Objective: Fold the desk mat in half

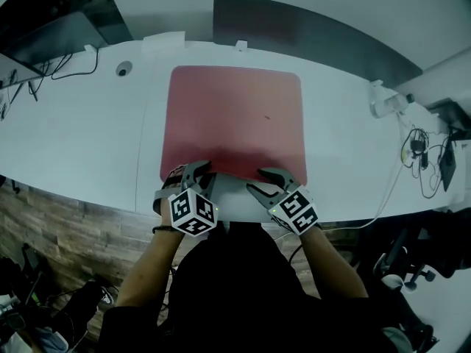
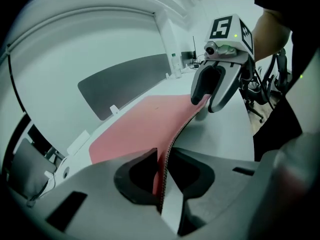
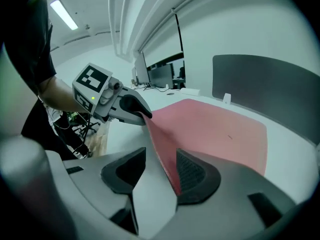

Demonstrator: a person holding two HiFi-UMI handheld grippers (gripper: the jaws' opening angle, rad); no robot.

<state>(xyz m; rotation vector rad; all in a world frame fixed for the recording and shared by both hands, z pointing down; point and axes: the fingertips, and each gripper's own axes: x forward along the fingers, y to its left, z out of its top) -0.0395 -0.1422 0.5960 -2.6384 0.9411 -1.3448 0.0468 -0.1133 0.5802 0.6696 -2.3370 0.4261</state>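
Head view: the near edge of the red rectangular desk mat (image 1: 235, 116) is mostly covered by the 2 grippers and their marker cubes, so its near corners can't be read there. The mat's underside shows only as a thin dark strip along the raised edge in the left gripper view. There's a small dark speck (image 1: 266, 118) on the mat's top, too small to identify. The dark monitor (image 1: 51, 28) at far left is cut off by the frame.

Left hand-held gripper (image 1: 195, 169): sits at the mat's near-left corner. Its jaws are closed down on the mat edge, which runs straight up between the pads in its own view.

Right hand-held gripper (image 1: 259, 180): sits on the same near edge, short of the near-right corner, with its jaws standing apart. The mat edge passes between them and lies against 1 pad only, with a clear gap to the other.

The near edge is raised off the desk between the 2 grippers. The far part of the mat lies flat, and the mat is not folded yet.

Surface and room:
- White desk (image 1: 88, 123) with a curved front.
- Round cable hole (image 1: 124, 69) left of the mat.
- Dark grey divider panel (image 1: 331, 35) along the back, just beyond the mat's far edge.
- Black cables (image 1: 423, 153) bunched at the desk's right end.
- Wood-pattern floor (image 1: 66, 226) below left.
- The person's forearms and dark top fill the bottom of the head view.
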